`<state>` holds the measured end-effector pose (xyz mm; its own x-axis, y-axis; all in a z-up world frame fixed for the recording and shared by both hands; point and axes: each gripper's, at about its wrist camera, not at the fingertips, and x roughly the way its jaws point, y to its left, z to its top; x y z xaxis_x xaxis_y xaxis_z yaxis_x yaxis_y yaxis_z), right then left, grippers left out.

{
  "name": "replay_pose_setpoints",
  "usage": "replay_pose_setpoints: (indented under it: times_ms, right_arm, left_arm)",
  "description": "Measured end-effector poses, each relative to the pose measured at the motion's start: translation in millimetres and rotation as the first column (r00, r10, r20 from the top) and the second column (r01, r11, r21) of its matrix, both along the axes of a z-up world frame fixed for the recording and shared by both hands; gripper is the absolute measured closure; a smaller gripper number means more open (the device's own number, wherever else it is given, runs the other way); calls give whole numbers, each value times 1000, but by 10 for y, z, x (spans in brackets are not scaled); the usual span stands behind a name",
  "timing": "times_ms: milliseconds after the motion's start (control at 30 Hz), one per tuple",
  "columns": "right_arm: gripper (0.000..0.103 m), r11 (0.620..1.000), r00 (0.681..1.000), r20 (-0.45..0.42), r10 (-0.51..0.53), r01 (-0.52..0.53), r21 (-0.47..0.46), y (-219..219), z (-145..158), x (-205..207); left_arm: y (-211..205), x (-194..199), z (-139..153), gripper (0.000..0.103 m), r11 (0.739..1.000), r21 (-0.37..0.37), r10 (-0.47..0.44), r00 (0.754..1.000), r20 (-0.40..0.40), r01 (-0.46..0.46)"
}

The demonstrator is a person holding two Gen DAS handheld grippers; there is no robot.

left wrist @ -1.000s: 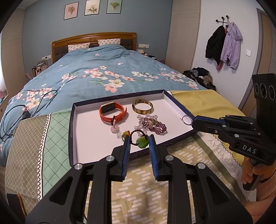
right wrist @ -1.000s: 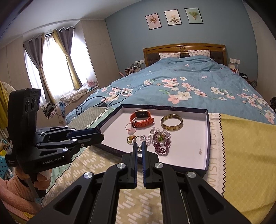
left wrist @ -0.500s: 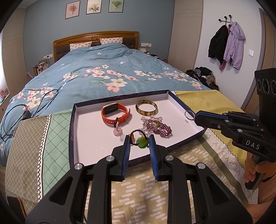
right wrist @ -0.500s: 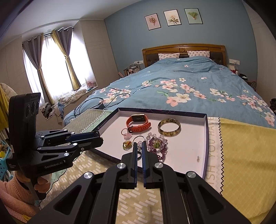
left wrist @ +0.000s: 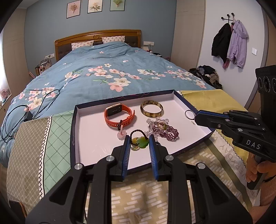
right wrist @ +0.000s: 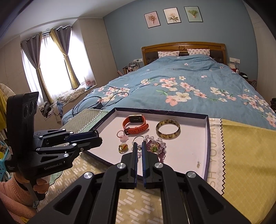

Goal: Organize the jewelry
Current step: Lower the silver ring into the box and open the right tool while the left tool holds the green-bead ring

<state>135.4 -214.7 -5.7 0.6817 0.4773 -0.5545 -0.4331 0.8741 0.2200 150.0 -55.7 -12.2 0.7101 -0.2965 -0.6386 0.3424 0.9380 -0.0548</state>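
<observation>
Over the tray [left wrist: 75, 131], my left claw [left wrist: 138, 140] clenches the green pendant [left wrist: 142, 142]; my right claw [right wrist: 139, 146] pinches a ring [left wrist: 189, 114]; either could slip loose.

Bedroom: a wooden-headboard bed [right wrist: 183, 47] under a blue floral duvet [left wrist: 110, 74] stands against a blue wall [right wrist: 124, 31]; three framed botanical prints [right wrist: 172, 16] above the headboard; curtained bright window [right wrist: 51, 60] beside the bed; coats on wall hooks [left wrist: 229, 43] opposite
</observation>
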Motion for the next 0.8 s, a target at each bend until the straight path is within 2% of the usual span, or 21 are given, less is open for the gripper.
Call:
replay_pose_setpoints:
  times_ms: [800]
  right_arm:
    - [100,999,999,-35,-10,8,-39,92,-175,295]
  left_arm:
    - [-15,258,-90,81,999,22,35,999,-18,-35]
